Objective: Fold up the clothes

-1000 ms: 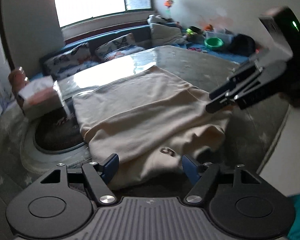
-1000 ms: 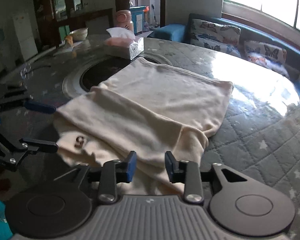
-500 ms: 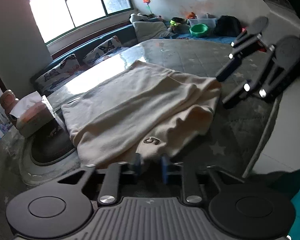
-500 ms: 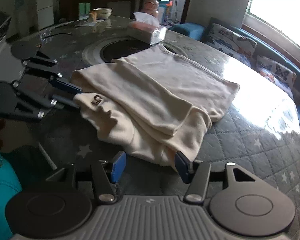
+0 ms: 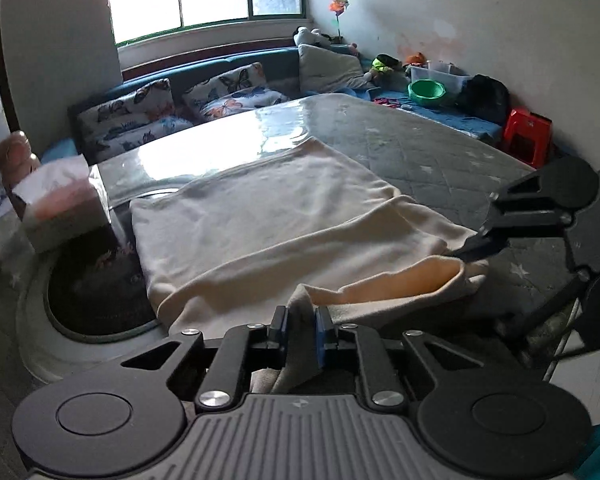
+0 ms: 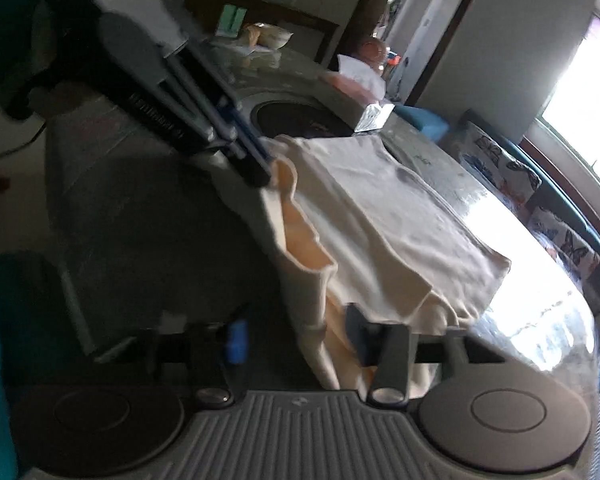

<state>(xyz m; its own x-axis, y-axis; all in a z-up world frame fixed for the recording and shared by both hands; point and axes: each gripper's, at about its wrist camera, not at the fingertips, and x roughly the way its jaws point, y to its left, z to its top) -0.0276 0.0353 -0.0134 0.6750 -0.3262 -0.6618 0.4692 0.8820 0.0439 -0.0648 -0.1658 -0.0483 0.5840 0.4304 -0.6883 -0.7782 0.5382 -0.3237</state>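
Observation:
A cream garment (image 5: 276, 216) lies partly folded on the round quilted table (image 5: 412, 148). My left gripper (image 5: 301, 330) is shut on the garment's near edge and lifts it a little; it also shows in the right wrist view (image 6: 260, 168), pinching the cloth's corner. My right gripper (image 6: 296, 340) has its jaws wide apart, with the garment's (image 6: 380, 220) hanging edge draped between them. In the left wrist view the right gripper (image 5: 476, 246) touches the cloth's right corner.
A tissue box (image 5: 60, 208) stands at the table's left beside a dark round inset (image 5: 96, 280). A sofa with butterfly cushions (image 5: 180, 100) runs under the window. A red stool (image 5: 526, 134) and a green bowl (image 5: 426, 92) sit at the back right.
My left gripper has shut on the garment's near edge and raised it. My right gripper has moved in to the cloth's right corner, jaws apart.

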